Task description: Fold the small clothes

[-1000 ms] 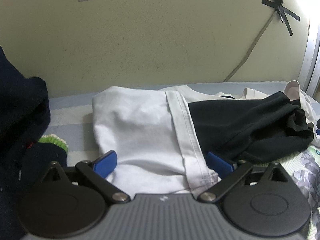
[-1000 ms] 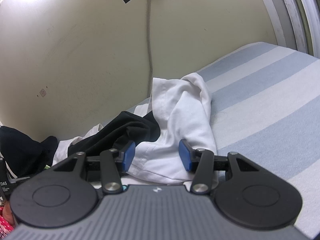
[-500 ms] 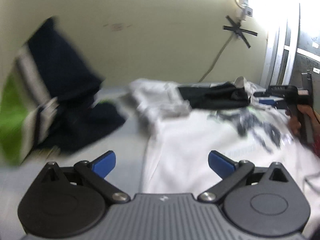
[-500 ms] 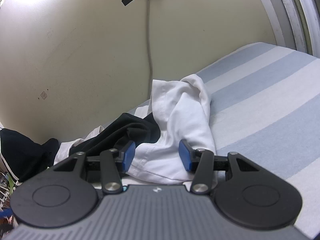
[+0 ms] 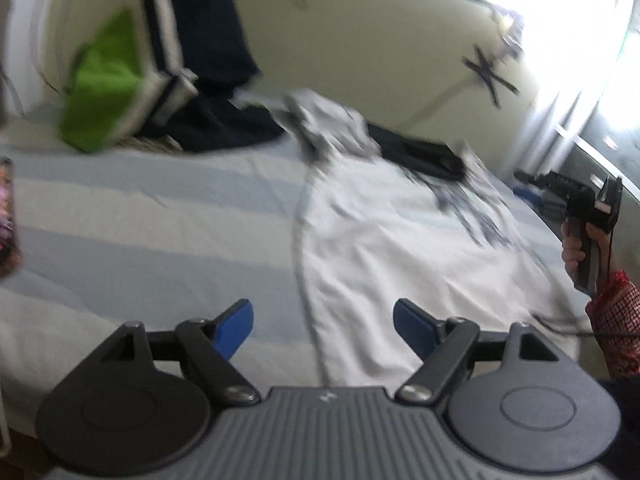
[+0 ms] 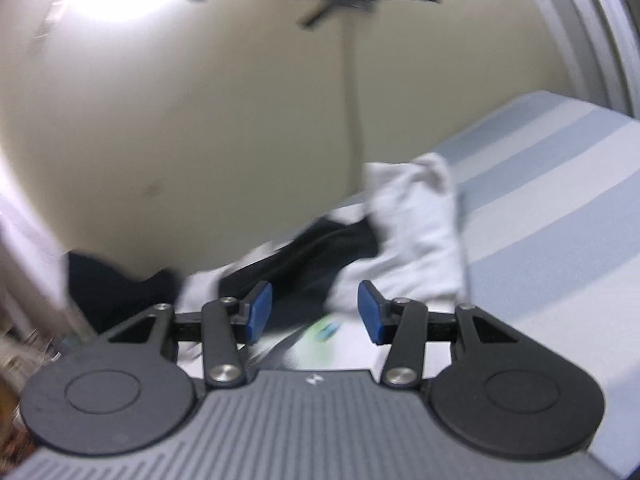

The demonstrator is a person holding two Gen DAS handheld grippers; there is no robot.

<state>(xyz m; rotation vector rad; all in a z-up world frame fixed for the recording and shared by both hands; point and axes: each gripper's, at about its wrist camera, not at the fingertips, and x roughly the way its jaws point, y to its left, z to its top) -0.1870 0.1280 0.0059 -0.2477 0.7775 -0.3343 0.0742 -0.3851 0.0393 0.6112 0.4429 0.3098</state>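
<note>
A white T-shirt with a dark print [image 5: 400, 248] lies spread on the striped bed sheet [image 5: 140, 220]. My left gripper [image 5: 322, 316] hovers over the shirt's near left edge. Its jaws are closing, with the shirt's side seam below the gap and neither pad pressing on cloth. My right gripper [image 6: 314, 312] stands half open above the far end of the printed shirt [image 6: 340, 344], gripping nothing. The left wrist view shows this right gripper [image 5: 592, 208] at the right, held by a hand with a red patterned sleeve [image 5: 616, 320]. Both views are blurred.
A black garment [image 6: 320, 256] and a crumpled white one [image 6: 416, 248] lie by the wall past the shirt. A navy pile [image 5: 224, 124] and a green, striped cloth [image 5: 108, 80] sit at the far left. A taped cable [image 6: 352, 80] runs down the wall.
The left gripper has swung from the white and black pile by the wall to the near edge of the spread shirt, and its jaws have narrowed. The right gripper has shifted slightly, jaws unchanged.
</note>
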